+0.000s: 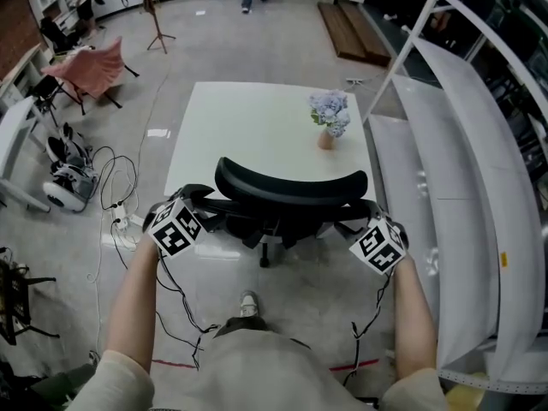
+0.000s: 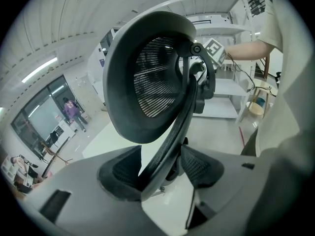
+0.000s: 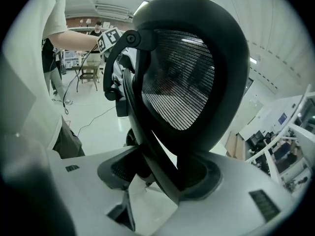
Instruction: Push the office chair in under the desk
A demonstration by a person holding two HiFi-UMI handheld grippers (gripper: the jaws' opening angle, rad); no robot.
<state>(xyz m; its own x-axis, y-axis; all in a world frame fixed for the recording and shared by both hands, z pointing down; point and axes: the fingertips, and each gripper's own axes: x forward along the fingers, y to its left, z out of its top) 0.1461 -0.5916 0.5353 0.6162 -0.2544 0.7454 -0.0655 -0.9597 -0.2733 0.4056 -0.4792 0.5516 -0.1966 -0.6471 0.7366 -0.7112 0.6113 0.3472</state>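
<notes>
Office chair point(image 1: 291, 187) stands at the centre of the head view, just below the near edge of the white desk point(image 1: 240, 118), its backrest toward the person and its seat toward the desk, so it faces the top of the frame. The curved top of the backrest is its long axis in that view. It runs left to right, about parallel with the desk's near edge, so the chair looks squarely lined up. How far the seat already reaches under the desk cannot be told from above. The left gripper point(image 1: 210, 208) and the right gripper point(image 1: 355, 218) sit at the two ends of the backrest. In each gripper view the jaws stand wide apart and straddle a dark slanting strut of the back frame without clamping it, with the mesh back filling the frame above. Because neither gripper pinches the frame, a strut could, in my judgement, slip out of the fork if a gripper tilts or lifts during the push. A harder push on one side would probably swivel the seat or steer the casters off line, so that one corner meets the desk edge first. A bump there could rock the flower vase point(image 1: 328, 125), which stands on the desk's right half. The loose cables point(image 1: 184, 302) trailing on the floor below the chair might catch a caster or a foot.
</notes>
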